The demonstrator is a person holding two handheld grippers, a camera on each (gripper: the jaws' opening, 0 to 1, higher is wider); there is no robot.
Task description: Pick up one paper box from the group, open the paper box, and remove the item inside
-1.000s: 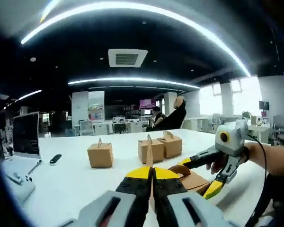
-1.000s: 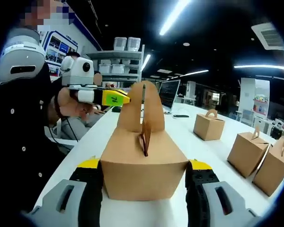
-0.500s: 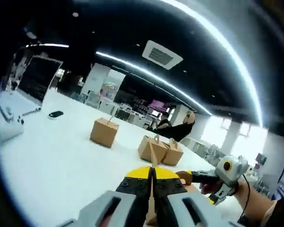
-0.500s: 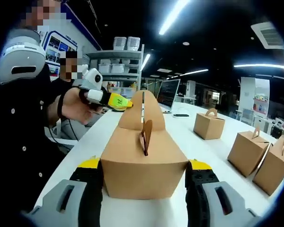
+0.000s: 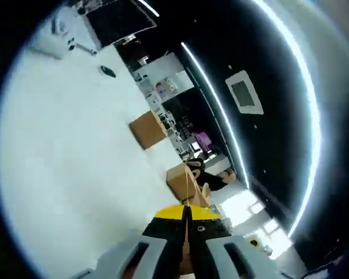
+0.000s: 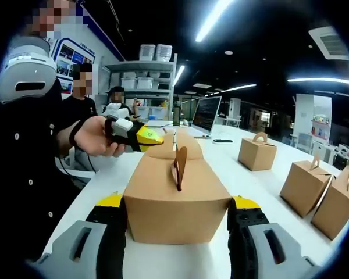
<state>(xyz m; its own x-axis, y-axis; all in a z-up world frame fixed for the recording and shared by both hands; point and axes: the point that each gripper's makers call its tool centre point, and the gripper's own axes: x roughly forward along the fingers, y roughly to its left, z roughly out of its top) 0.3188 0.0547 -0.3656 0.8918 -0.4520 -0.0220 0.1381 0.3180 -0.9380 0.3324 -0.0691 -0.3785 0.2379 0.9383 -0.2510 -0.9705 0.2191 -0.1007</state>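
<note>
Right gripper [image 6: 177,224] clamping paper box [image 6: 177,195]; left gripper [image 6: 154,138] pinching handle flap [image 6: 175,142], risking tearing if yanked.

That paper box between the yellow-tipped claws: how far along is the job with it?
Done: one paper box has been taken from the group and sits clamped in the right gripper, apart from three other boxes on the white table. In hand: the left gripper pinches a top handle flap and folds it aside. Left: the second flap stands upright, and no item is visible yet.
</note>
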